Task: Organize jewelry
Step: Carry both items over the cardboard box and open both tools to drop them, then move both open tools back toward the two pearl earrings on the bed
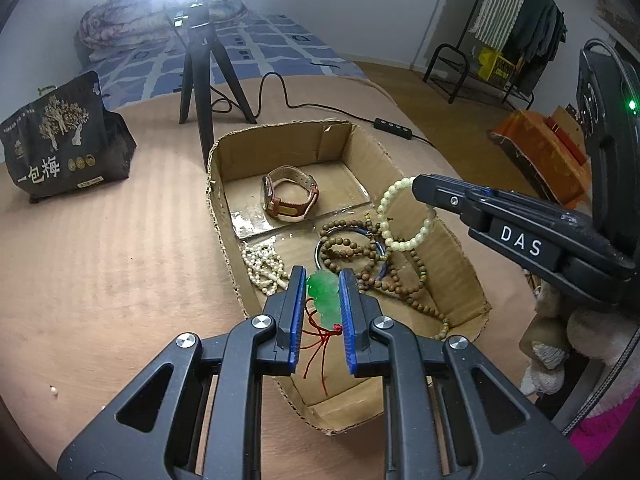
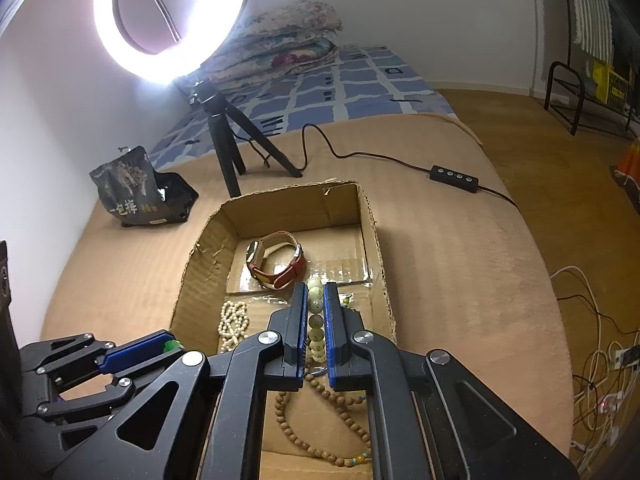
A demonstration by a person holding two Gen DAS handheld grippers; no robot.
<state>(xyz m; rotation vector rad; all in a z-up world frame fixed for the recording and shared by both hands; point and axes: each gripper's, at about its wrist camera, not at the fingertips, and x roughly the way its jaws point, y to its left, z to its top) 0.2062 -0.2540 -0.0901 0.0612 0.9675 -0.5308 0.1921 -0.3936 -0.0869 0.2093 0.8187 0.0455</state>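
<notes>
Left hand-held gripper [image 1: 322, 294] clamped on green pendant [image 1: 323, 298], lower centre, probably to untangle its cord. Right hand-held gripper [image 2: 316, 320] pinching pale bead bracelet [image 2: 316, 316] above cardboard box [image 2: 200, 264], keeping strands separate.

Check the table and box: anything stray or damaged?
Yes. A small pale bead lies loose on the table, left of the cardboard box, whose cut edges are ragged and torn.

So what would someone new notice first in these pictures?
Probably the glaring white ring light at the top, behind the open cardboard box of jewelry. Next, the left gripper pinching a bright green jade pendant over the box, and the right gripper clamping a pale beaded bracelet.
</notes>
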